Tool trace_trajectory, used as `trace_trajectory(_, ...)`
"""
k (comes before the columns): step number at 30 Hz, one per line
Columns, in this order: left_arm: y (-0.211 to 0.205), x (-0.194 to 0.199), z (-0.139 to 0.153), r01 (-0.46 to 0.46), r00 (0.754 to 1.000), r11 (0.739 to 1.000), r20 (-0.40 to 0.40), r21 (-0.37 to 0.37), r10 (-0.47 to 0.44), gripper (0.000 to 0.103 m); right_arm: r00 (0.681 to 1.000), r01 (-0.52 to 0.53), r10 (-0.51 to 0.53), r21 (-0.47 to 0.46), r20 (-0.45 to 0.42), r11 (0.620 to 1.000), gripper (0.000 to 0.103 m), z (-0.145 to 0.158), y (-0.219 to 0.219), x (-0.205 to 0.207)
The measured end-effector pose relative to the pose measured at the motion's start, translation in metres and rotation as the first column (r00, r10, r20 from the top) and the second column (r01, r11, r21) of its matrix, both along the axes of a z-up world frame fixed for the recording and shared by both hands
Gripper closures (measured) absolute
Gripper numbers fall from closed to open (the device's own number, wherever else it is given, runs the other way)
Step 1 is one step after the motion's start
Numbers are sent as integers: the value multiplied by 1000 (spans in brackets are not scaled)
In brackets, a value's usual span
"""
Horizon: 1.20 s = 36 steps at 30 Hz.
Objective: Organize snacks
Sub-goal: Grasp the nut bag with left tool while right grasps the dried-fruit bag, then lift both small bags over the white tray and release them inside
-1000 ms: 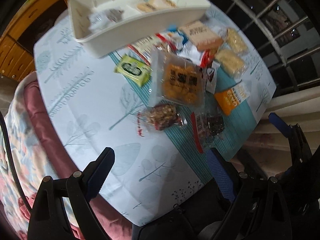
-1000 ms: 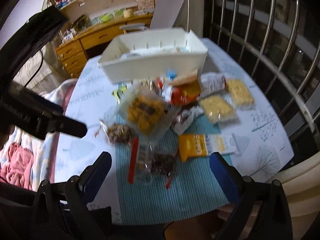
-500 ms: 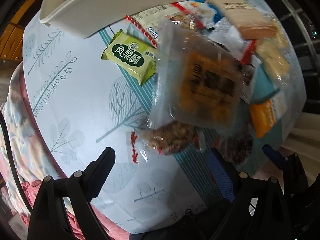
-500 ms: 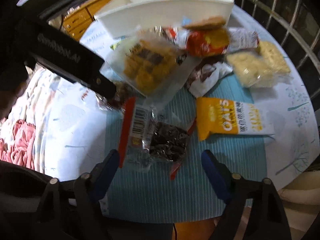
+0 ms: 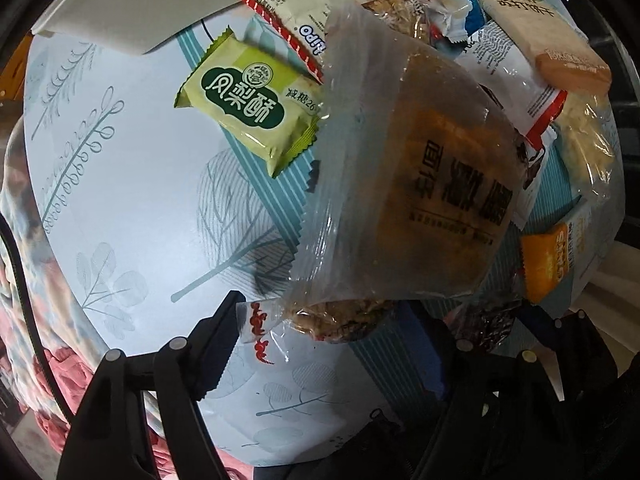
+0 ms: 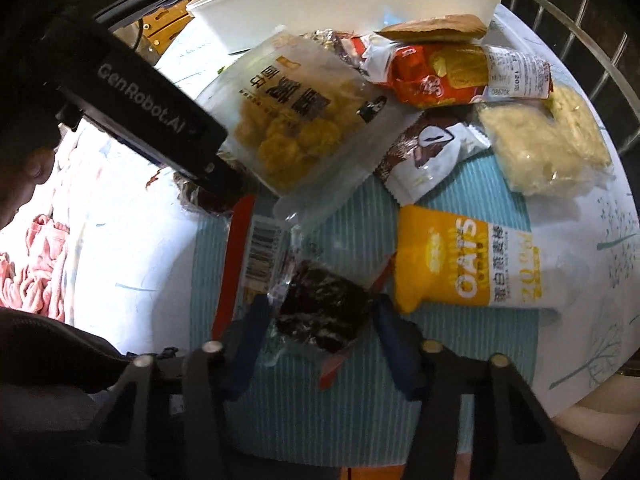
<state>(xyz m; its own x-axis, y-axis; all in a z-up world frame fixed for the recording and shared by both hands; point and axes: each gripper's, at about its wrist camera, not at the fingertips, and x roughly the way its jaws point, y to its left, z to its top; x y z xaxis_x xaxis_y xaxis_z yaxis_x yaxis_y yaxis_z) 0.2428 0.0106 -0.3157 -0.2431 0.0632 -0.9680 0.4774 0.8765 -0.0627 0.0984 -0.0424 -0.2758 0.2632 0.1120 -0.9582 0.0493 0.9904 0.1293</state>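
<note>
From the left wrist, our left hand-held gripper [image 5: 320,336] stands spread around a clear packet of brown nutty snack [image 5: 332,320] that lies on the tabletop [image 5: 120,208] just below the big clear bag of yellow puffs [image 5: 404,200]. The fingers have not closed on it. A green pastry pack [image 5: 248,114] sits to the upper left of that bag, under the edge of the white bin [image 5: 132,8].

From the right wrist, our right hand-held gripper [image 6: 320,332] is also spread, its blue fingers [image 6: 250,332] flanking a dark chocolate-looking packet [image 6: 324,312] below the same bag of yellow puffs [image 6: 296,120]; the yellow oats pack [image 6: 468,260] lies lower right of the bag.

We judge both pickups are just starting. Next, each gripper needs to close on its packet, lift it and carry it to the white bin [image 6: 360,4].
</note>
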Motion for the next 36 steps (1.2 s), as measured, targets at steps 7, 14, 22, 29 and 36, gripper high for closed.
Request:
trace_trajectory(7, 7, 8, -1, 1, 1000, 1000, -10, -21, -1, 29, 1000, 0, 0, -4, -27, 1000, 57, 5, 6, 6)
trace_trajectory(14, 27, 3, 22, 14, 1000, 996, 13, -85, -13, 55, 1000, 17, -17, -28, -6, 999, 58, 17, 29, 8)
trace_trajectory(22, 75, -9, 14, -45, 998, 997, -42, -64, 43, 83, 996, 82, -81, -53, 28, 995, 58, 26, 52, -7)
trace_trajectory(29, 92, -10, 27, -26, 1000, 995, -8, -98, 26, 67, 989, 140, -138, -57, 45, 988, 58, 35, 43, -11)
trace_trajectory(36, 66, -14, 29, 11, 1000, 995, 1, -96, -10, 34, 982, 184, -181, -53, 55, 982, 58, 44, 17, -17)
